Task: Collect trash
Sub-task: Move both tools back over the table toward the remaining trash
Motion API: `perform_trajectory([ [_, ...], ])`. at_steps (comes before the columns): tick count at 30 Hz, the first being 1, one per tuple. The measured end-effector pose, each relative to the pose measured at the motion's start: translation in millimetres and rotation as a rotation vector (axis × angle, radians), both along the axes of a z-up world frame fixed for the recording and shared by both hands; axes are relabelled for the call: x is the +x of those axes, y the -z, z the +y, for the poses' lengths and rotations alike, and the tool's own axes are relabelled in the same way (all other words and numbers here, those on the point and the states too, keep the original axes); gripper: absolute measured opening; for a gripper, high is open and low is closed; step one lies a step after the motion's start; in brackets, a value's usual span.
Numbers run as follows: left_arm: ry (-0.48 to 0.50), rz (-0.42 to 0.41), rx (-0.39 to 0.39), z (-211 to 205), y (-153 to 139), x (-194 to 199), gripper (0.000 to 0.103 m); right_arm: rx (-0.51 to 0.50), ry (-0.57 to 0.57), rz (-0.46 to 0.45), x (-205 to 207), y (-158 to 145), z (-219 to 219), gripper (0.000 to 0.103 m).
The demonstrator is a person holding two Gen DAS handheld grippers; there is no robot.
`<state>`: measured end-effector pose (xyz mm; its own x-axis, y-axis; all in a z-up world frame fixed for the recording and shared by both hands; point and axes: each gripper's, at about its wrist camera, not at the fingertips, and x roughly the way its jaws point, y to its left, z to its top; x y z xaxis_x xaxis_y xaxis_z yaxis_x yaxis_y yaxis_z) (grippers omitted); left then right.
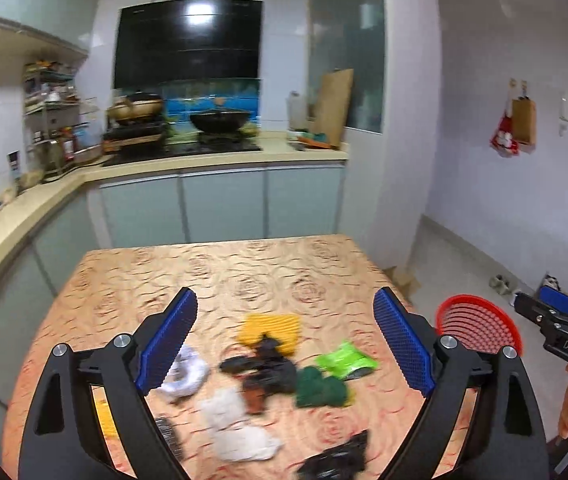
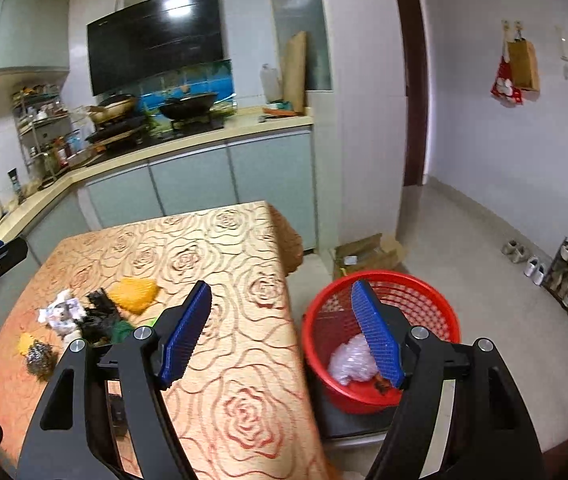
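Left hand-held gripper [image 1: 285, 332] hangs over the table [image 1: 220, 264], blue pads spread wide, nothing between them. Just beyond and below its tips lies the trash: yellow wrapper [image 1: 272, 330], green packet [image 1: 345, 362], white crumpled paper [image 1: 236, 428], all blurred. Right hand-held gripper [image 2: 282, 330] is parted too, empty, above the table's edge, the red basket [image 2: 423, 292] right under its right-side pad, clear plastic [image 2: 349, 358] inside.

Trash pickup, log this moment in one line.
left gripper: open, empty | right gripper: open, empty | trash: on table | bin: beside table, some trash inside
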<state>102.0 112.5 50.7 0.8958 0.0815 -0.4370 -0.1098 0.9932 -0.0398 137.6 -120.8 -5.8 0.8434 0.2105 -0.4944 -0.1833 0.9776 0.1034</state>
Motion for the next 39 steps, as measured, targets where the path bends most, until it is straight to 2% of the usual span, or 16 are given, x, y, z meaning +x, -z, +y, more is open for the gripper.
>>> perform_trajectory([
  [9, -0.142, 0.0, -0.001, 55.0, 0.0, -27.8, 0.087, -0.002, -0.082, 0.009, -0.2, 3.5, 34.2, 0.071],
  [13, -0.197, 0.005, 0.016, 72.4, 3.0, -40.6, 0.087, -0.004, -0.115, 0.018, 0.0, 4.7, 47.1, 0.071],
  [19, -0.28, 0.026, 0.001, 102.8, 12.9, -62.2, 0.087, -0.008, -0.149, 0.022, -0.2, 6.8, 62.1, 0.071],
  [27, -0.303, 0.103, -0.036, 111.0, 51.1, -75.1, 0.087, -0.013, -0.186, 0.042, 1.5, 13.2, 79.7, 0.071],
  [33, -0.286, 0.175, -0.007, 99.3, 82.8, -74.5, 0.087, -0.023, -0.2, 0.054, 2.6, 17.8, 87.0, 0.071],
  [39, -0.278, 0.221, -0.036, 104.4, 104.0, -69.3, 0.087, -0.027, -0.2, 0.063, 5.1, 20.6, 89.4, 0.071],
])
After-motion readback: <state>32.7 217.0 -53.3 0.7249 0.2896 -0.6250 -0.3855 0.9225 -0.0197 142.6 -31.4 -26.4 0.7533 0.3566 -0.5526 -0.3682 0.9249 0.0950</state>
